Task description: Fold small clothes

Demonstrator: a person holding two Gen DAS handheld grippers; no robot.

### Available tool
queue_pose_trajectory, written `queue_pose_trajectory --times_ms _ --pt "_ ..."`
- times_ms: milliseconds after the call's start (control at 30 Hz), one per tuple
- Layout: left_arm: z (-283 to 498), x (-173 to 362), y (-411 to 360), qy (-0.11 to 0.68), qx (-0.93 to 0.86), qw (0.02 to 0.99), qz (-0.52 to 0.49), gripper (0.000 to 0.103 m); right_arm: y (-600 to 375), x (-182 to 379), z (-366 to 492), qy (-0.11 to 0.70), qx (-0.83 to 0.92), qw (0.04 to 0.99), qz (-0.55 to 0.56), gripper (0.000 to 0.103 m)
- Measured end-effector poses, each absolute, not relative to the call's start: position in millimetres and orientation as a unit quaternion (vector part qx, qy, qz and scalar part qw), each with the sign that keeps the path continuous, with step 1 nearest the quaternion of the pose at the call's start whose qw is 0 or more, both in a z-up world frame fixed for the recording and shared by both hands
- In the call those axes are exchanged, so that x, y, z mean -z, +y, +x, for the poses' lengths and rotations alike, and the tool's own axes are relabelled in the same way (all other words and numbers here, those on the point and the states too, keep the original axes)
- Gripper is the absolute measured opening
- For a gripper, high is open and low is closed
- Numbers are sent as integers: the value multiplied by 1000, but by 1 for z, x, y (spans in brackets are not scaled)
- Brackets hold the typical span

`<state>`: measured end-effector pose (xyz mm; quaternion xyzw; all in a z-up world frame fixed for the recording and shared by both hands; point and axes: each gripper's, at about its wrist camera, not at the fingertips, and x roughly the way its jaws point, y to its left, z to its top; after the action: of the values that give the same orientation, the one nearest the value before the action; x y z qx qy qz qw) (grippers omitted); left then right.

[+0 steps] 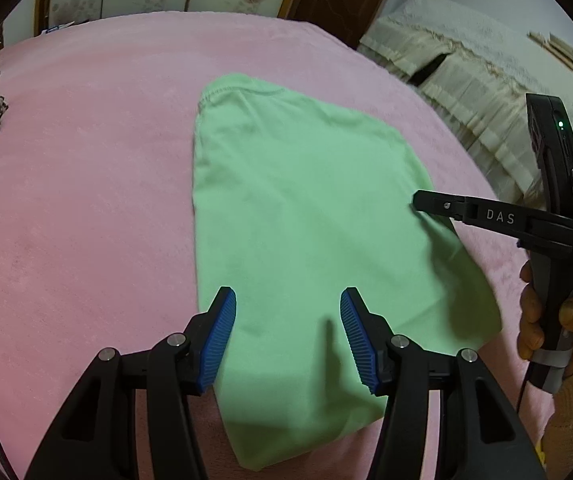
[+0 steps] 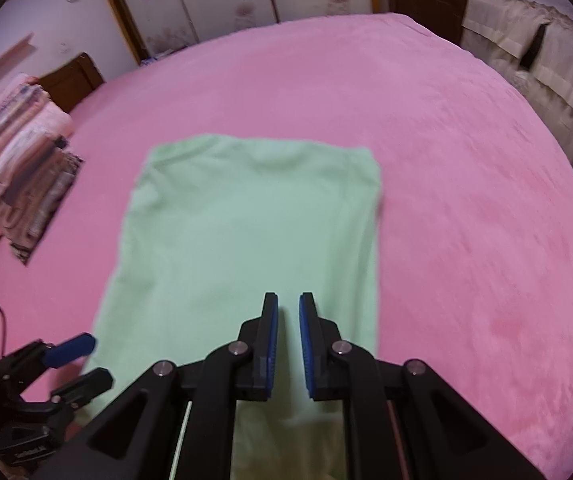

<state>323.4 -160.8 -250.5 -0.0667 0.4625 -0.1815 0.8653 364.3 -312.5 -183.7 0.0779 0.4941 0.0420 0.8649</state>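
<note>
From the left wrist we look down on the green garment [image 1: 306, 220], lying flat on the pink blanket [image 1: 86, 200] as a long narrow panel. It runs from a stitched hem at about twelve o'clock to a rounded end at six, under our own tool. We judge the sides already folded in — no sleeves show — so what seems left is the fold along its length. The left gripper [image 1: 288, 336] stands half spread above the near end, blue pads clear of the cloth and holding nothing. At three o'clock the right gripper [image 1: 420, 203] reaches in over the garment's edge, carried by a hand [image 1: 566, 320] in a knitted cuff; whether its tip touches the fabric we cannot tell.

From the right wrist, slightly blurred, the same garment [image 2: 246, 240] fills the centre as a neat rectangle. The right gripper [image 2: 288, 340] is nearly closed with a slim gap between the pads, and nothing is caught in it. The left gripper [image 2: 80, 364] shows at eight o'clock by the cloth's near corner.

The blanket [image 2: 466, 160] covers a broad bed. A stack of folded clothes [image 2: 18, 160] sits at nine o'clock — finished pieces, we judge. Floral wardrobe panels [image 2: 214, 4] stand at twelve and a cream-covered piece of furniture [image 2: 546, 68] at two.
</note>
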Motion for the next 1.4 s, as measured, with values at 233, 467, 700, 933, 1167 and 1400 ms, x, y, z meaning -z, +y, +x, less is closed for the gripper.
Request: queue_pose_trajectory --times_ms 233,467,700,933,1167,1400 --pt "316 244 -162 459 174 869 -52 67 -341 180 349 487 9 870 70 11" --pt "303 213 -156 450 176 875 -36 87 -351 142 311 451 5 889 83 11" --pt "278 159 -150 422 173 890 -21 102 -339 100 266 414 -22 906 84 11" --pt "257 121 -148 404 165 899 -3 103 -325 73 232 400 -38 913 70 29" --pt "262 102 -142 414 187 891 -22 103 -323 58 219 381 -33 922 56 38" --pt "302 100 -141 462 215 860 -30 102 -333 57 246 397 -46 915 61 47"
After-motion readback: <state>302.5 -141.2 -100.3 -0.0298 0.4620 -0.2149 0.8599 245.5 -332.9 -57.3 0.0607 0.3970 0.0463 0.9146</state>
